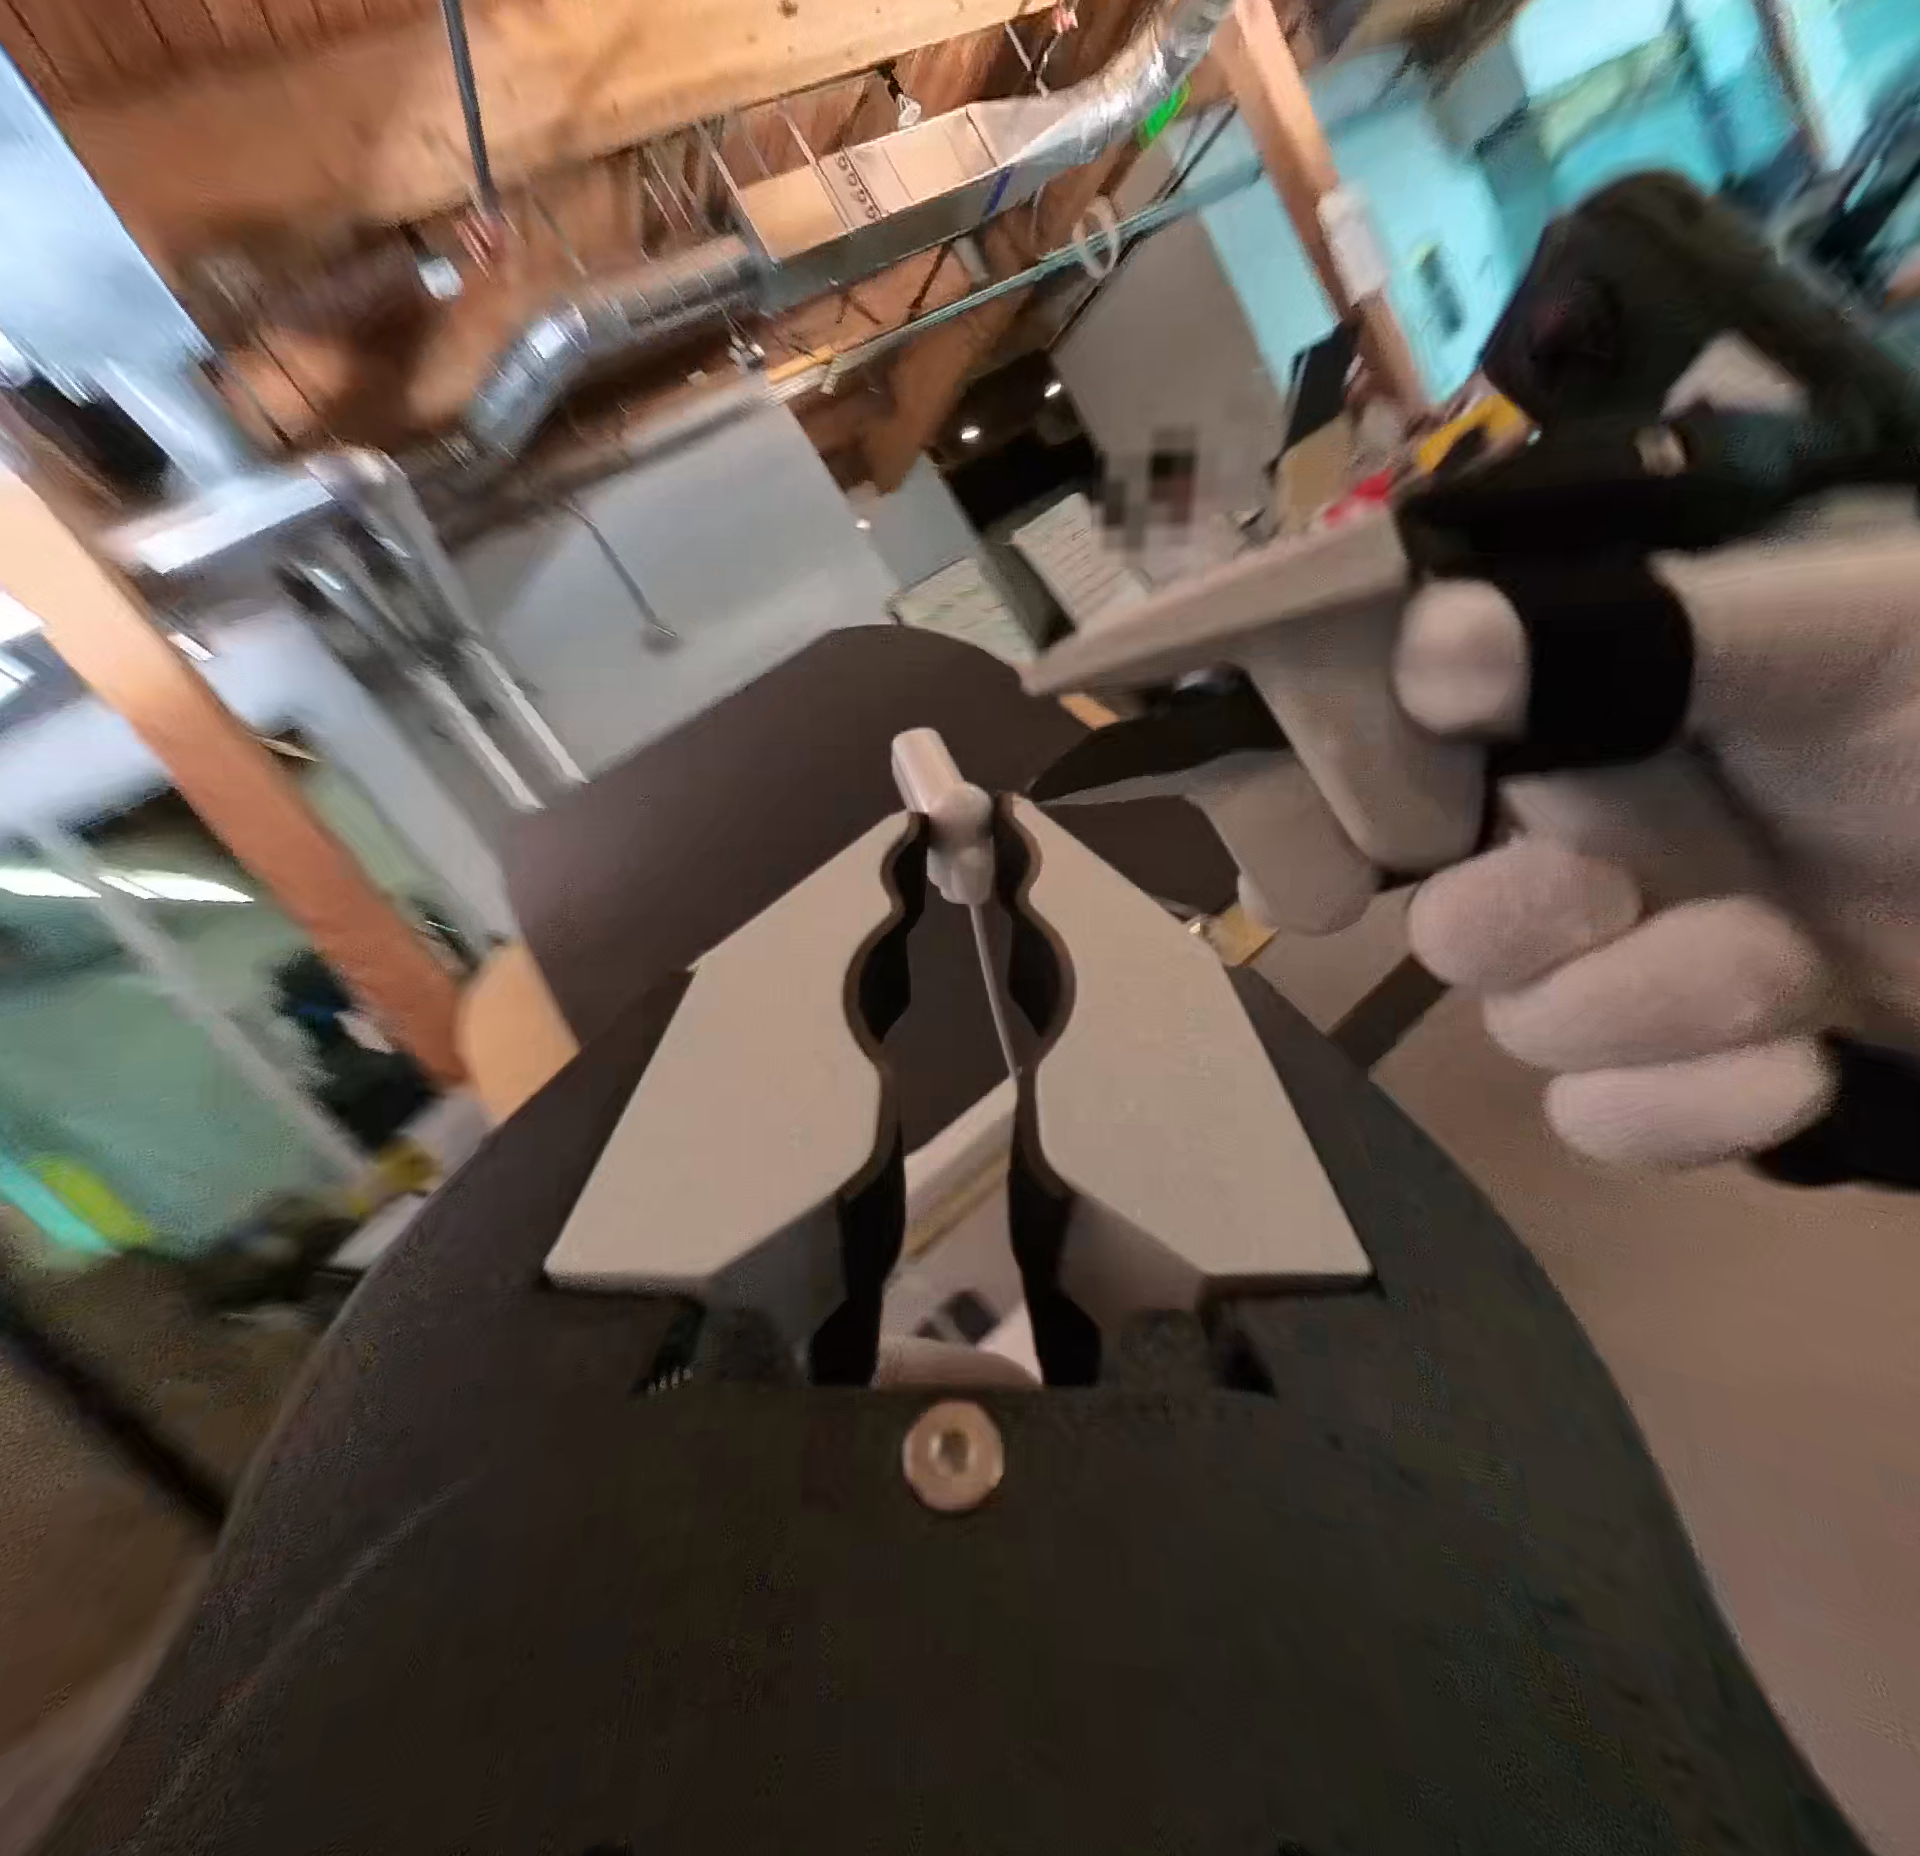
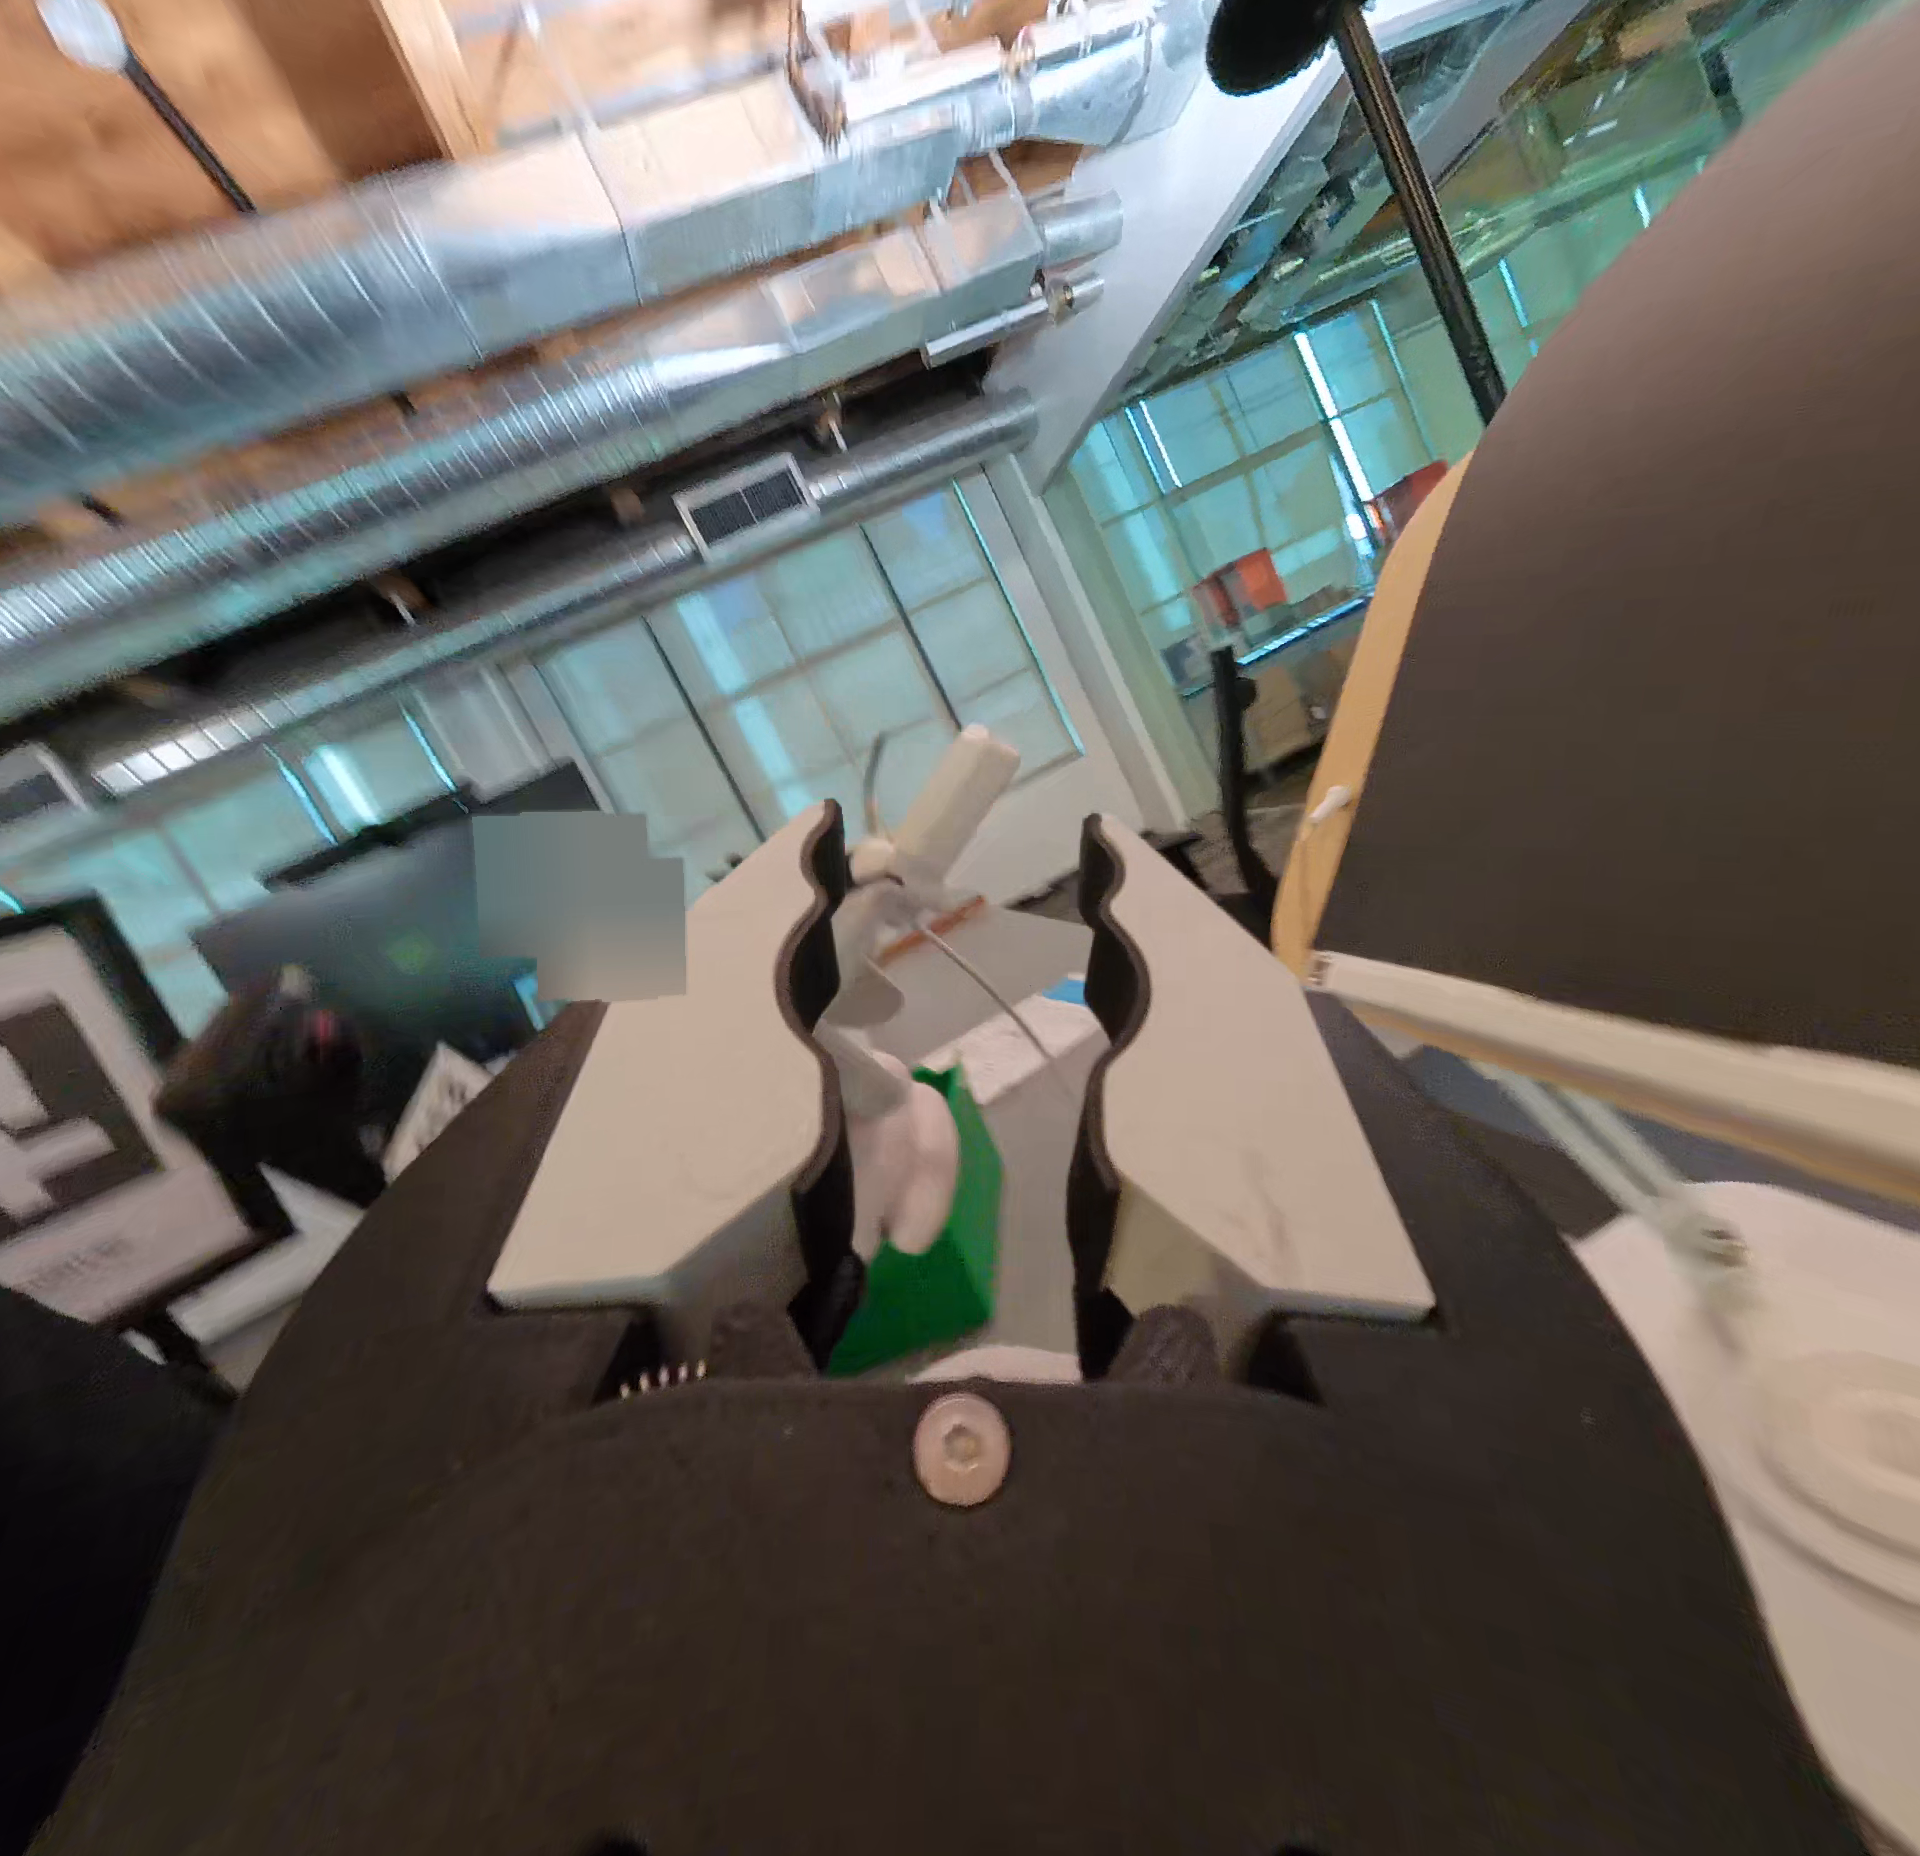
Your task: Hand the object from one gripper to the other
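Note:
The object is a small grey T-handled tool [image 1: 940, 788] with a thin metal rod [image 1: 997, 985]. My left gripper [image 1: 956, 819] is shut on it near the fingertips, with the handle sticking out past the tips. The right gripper [image 1: 1039, 736] shows side-on just to the right of it, held by a white-gloved hand [image 1: 1621, 985]. In the right wrist view the right gripper [image 2: 958, 830] is open. The tool [image 2: 951, 798] shows at the gap by its fingertips, closer to the left finger. Blurred grey parts of the left gripper [image 2: 868, 996] and a gloved finger [image 2: 909, 1172] lie below it.
Both views tilt up toward a wooden ceiling with metal ducts [image 2: 520, 279]. A dark lampshade [image 2: 1662, 559], a white lamp arm [image 2: 1558, 1058] and a white round base [image 2: 1818, 1443] stand close on the right. A green object [image 2: 925, 1276] lies beyond the right fingers. A dark curved shape [image 1: 727, 819] is behind the left fingertips.

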`<action>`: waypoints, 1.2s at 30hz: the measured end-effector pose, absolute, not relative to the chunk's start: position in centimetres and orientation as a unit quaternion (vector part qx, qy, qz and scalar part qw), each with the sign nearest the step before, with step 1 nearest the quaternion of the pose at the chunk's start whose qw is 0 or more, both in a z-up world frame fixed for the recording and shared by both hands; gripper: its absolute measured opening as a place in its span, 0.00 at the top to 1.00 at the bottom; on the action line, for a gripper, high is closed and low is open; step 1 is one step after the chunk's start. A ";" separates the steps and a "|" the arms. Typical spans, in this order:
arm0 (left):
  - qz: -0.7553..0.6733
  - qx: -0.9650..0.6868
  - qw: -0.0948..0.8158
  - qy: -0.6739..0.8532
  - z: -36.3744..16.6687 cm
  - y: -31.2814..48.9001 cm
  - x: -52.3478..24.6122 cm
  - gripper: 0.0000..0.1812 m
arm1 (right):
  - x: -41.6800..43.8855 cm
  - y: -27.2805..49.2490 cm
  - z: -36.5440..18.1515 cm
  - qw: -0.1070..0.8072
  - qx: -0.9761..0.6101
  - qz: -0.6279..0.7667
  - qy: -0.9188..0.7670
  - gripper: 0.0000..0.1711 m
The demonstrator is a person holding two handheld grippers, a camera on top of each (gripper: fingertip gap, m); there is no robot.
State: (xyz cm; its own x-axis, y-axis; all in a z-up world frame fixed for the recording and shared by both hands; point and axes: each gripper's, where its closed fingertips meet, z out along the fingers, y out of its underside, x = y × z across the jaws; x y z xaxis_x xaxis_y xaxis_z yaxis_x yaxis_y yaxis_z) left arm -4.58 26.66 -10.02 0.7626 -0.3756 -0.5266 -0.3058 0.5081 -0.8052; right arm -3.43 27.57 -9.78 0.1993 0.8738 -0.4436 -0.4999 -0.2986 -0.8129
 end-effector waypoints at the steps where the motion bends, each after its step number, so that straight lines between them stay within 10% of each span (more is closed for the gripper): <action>1: -0.076 -0.511 0.792 0.327 -9.6 26.7 -5.0 0.94 | -3.4 27.5 -9.9 0.579 -0.537 0.579 -0.203 0.75; 10: -0.460 -0.557 0.645 0.248 -8.6 25.9 -5.3 0.94 | -5.5 25.0 -11.1 0.630 -0.542 0.408 -0.378 0.88; 36: -0.403 -0.566 0.660 0.287 -9.4 26.1 -5.1 0.86 | -5.6 24.6 -11.7 0.575 -0.552 0.483 -0.362 1.00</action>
State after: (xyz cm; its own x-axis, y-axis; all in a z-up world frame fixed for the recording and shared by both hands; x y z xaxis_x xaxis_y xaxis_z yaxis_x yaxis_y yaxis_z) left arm -5.09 26.07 -9.44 0.5108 -0.8563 0.0767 0.2068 0.0358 -0.9777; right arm -5.58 24.65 -11.66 0.2710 0.9554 -0.1174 -0.1549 -0.0770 -0.9849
